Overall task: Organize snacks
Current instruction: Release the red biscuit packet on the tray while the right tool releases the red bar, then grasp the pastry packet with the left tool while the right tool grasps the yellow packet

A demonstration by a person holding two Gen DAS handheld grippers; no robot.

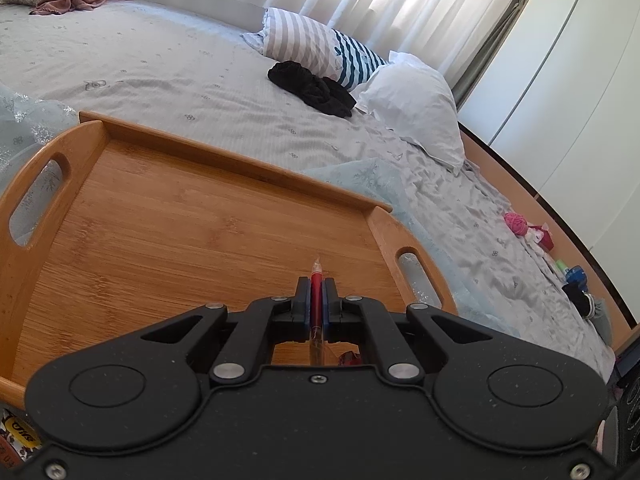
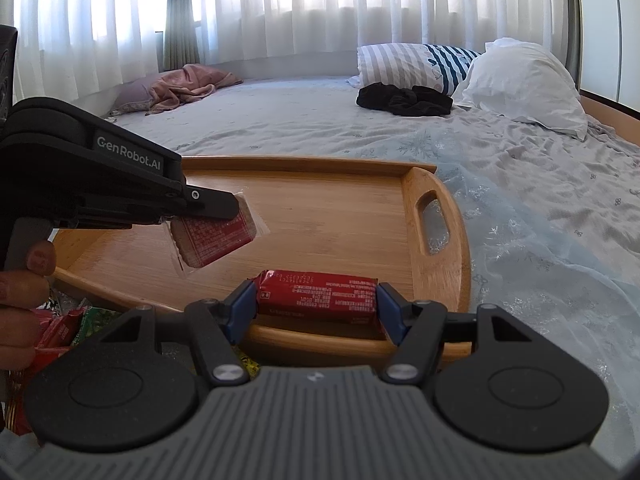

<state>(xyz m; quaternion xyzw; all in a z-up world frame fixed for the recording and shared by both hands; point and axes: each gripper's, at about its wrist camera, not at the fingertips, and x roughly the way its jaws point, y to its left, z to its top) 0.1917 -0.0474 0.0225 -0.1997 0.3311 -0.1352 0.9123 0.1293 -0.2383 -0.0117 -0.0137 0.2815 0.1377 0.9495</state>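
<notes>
Two red snack packets above the wooden tray (image 2: 440, 248)

Flat clear-edged packet (image 2: 216, 236) hangs tilted over the tray; the red bar (image 2: 318, 296) lies level at its near rim.

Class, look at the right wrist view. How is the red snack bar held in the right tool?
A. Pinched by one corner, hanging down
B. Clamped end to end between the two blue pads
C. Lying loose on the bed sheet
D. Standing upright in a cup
B: the red snack bar spans the right tool, a blue pad pressing each end, over the wooden tray's near rim.
</notes>
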